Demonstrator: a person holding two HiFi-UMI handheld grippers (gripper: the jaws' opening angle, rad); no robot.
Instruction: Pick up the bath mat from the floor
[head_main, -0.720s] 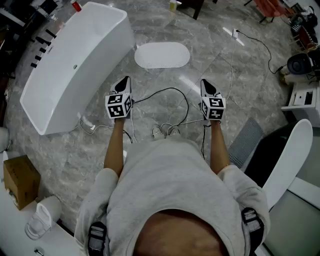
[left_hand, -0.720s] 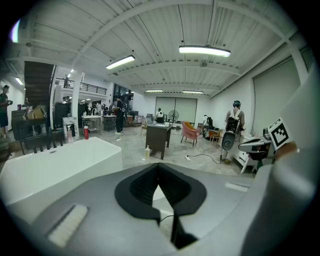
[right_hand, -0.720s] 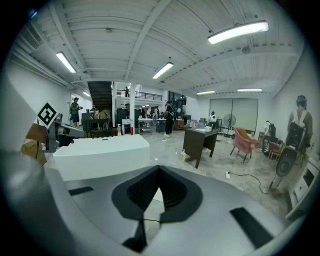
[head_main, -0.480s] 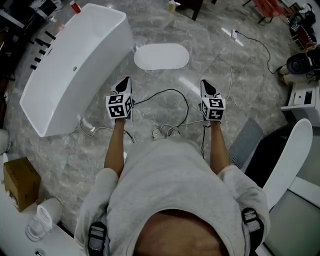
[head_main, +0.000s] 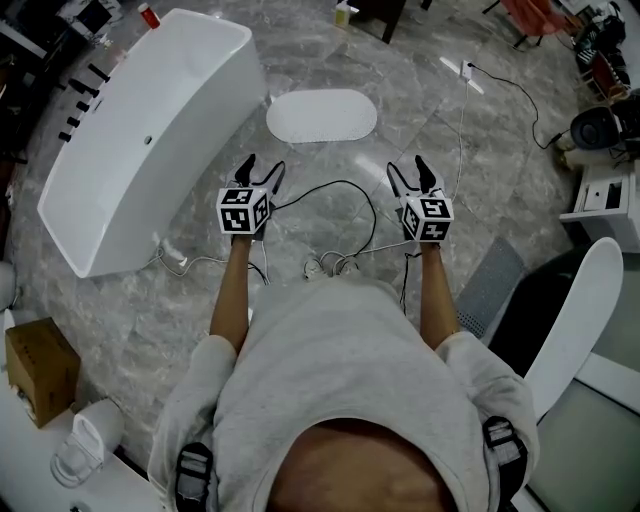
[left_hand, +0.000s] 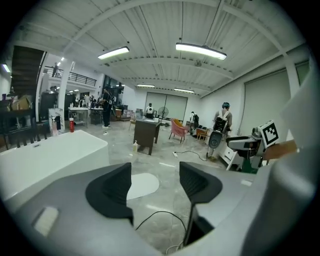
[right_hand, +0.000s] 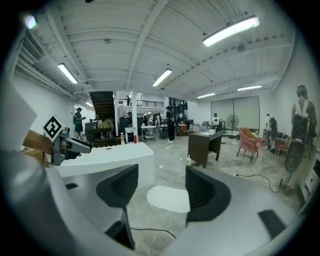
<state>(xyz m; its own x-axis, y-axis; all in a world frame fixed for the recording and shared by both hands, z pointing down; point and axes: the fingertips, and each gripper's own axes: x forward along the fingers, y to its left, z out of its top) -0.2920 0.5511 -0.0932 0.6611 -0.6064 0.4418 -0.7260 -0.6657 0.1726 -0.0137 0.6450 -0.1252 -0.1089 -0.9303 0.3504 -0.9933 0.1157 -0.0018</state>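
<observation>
Your bath mat (head_main: 322, 115) lies flat on the floor (head_main: 420, 110). It is a white oval just beside the end of the bathtub (head_main: 140, 110) and well ahead of both grippers. Neither gripper touches it. Your left gripper (head_main: 261, 172) and right gripper (head_main: 408, 172) both stand with jaws apart and nothing between them. Each gripper view shows only floor, with the mat beyond the jaws.

Handling, as a judgement: the mat looks thin, light and limp, so expect it to sag and fold once lifted. Its surface seems faintly textured, though the view is too coarse to say whether it is rubber or cloth. A flat sheet on smooth, stone-patterned floor offers no raised edge. You would likely do best to pinch the rim on the near long side, one gripper toward each rounded end, so that it hangs evenly. Mind the black cable (head_main: 345, 190) lying between you and the mat.

Writing: none is legible on the mat or the bathtub. The cube (head_main: 242, 212) on each gripper carries only square black-and-white markers.
</observation>
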